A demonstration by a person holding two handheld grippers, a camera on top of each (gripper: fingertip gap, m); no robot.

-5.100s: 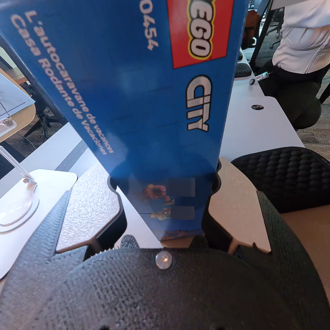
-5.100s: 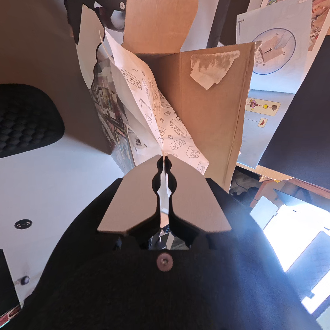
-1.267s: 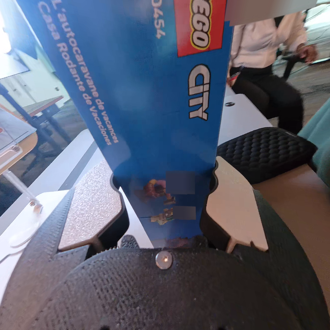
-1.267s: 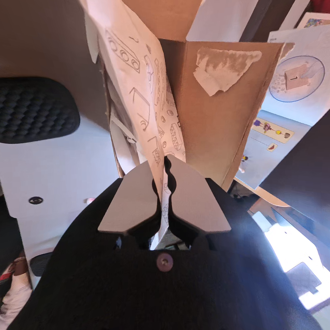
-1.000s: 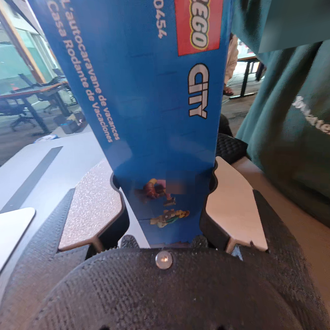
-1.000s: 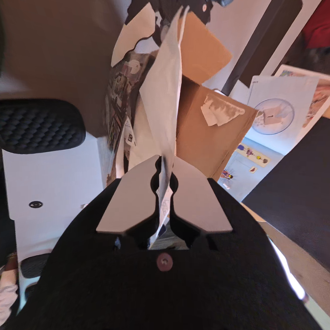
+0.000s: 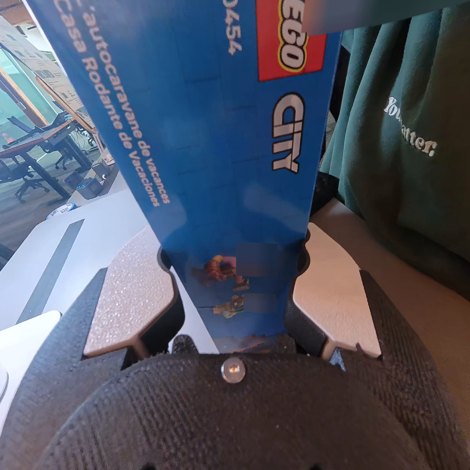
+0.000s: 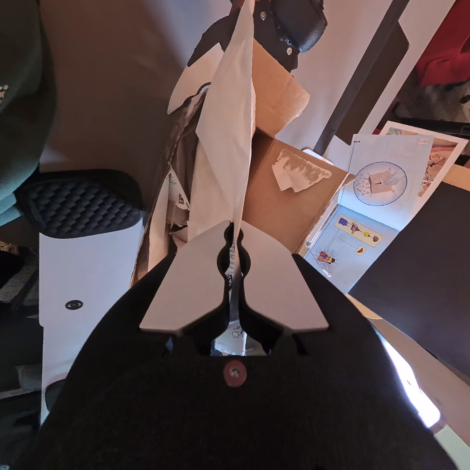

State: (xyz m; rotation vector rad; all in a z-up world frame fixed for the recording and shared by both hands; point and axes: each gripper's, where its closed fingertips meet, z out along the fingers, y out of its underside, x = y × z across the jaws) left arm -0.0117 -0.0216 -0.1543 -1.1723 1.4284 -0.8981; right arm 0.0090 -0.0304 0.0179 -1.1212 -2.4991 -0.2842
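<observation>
The left gripper [image 7: 232,250] is spread wide and clamps the narrow end of a blue toy box [image 7: 216,142], whose printed side rises straight up from between the fingers and fills the middle of the left wrist view; both pads press against the box's two edges, and the box reaches down to the gripper's body. Beyond the box lies a white table [image 7: 84,229] on the left, with a roll of tape [image 7: 59,209] near its far edge, and a person in a dark green sweatshirt [image 7: 396,127] stands close on the right. In the right wrist view the right gripper [image 8: 235,227] is closed on a white paper bag [image 8: 226,127], the sheet pinched flat between the two fingertips and running upward from them (its lower end, with some print on it, shows in the slit between the fingers). The bag comes out of the open end of the same box, seen here from its brown cardboard inside [image 8: 284,203], with a torn patch of white paper stuck on one flap; the open end lies just beyond the fingertips. The left gripper [image 8: 287,28] shows at the far end of the box. A black mesh pad [image 8: 76,203] rests on the table to the left, and an instruction booklet [image 8: 376,203] lies open to the right of the box.
</observation>
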